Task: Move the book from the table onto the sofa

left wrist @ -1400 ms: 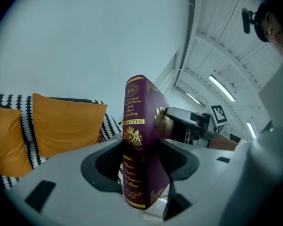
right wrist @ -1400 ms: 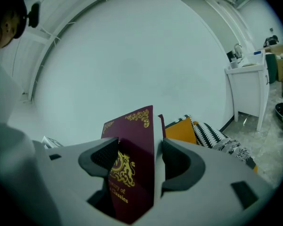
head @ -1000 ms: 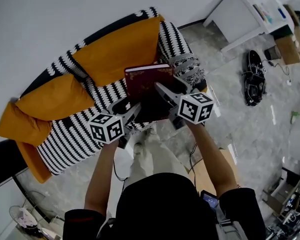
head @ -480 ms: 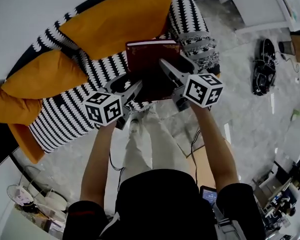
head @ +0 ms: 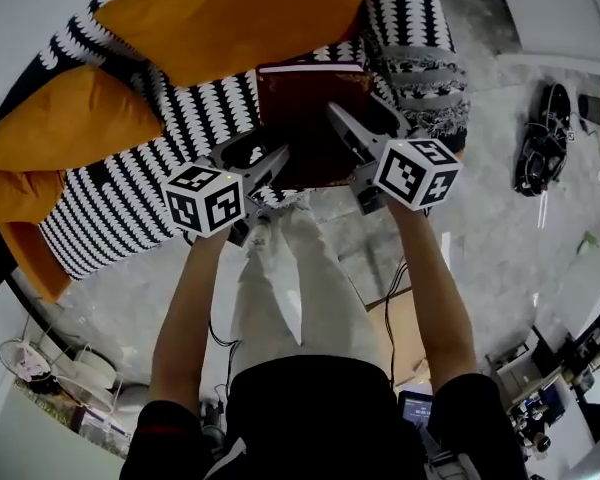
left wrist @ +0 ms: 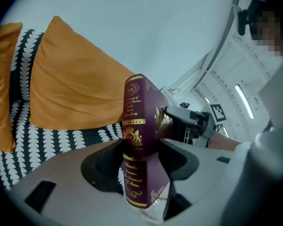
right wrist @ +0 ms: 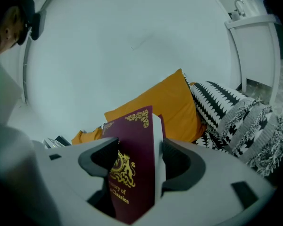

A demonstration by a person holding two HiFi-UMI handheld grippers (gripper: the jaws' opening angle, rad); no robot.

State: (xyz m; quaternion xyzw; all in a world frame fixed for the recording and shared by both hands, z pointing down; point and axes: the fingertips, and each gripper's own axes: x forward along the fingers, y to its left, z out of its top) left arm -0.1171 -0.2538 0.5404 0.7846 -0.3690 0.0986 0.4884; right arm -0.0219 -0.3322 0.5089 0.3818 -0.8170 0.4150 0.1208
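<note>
A dark maroon book [head: 308,118] with gold lettering hangs in the air over the black-and-white patterned sofa seat [head: 215,118]. Both grippers hold it. My left gripper [head: 273,160] is shut on the book's spine side [left wrist: 134,140], its jaws pressing both covers. My right gripper [head: 342,120] is shut on the opposite, page-edge side [right wrist: 132,168]. In the left gripper view, the right gripper [left wrist: 186,122] shows behind the book. Orange cushions [head: 230,13] lean on the sofa back just beyond the book. The book's underside and the seat right beneath it are hidden.
A grey fringed throw [head: 430,78] lies over the sofa's right arm. A white table [head: 570,28] stands at the far right, with a black object [head: 545,138] on the floor by it. A cardboard box [head: 410,328] and cables lie by the person's legs.
Both grippers have sunk together with the book toward the sofa seat, which now lies closer under them. The grip on the book is unchanged.
</note>
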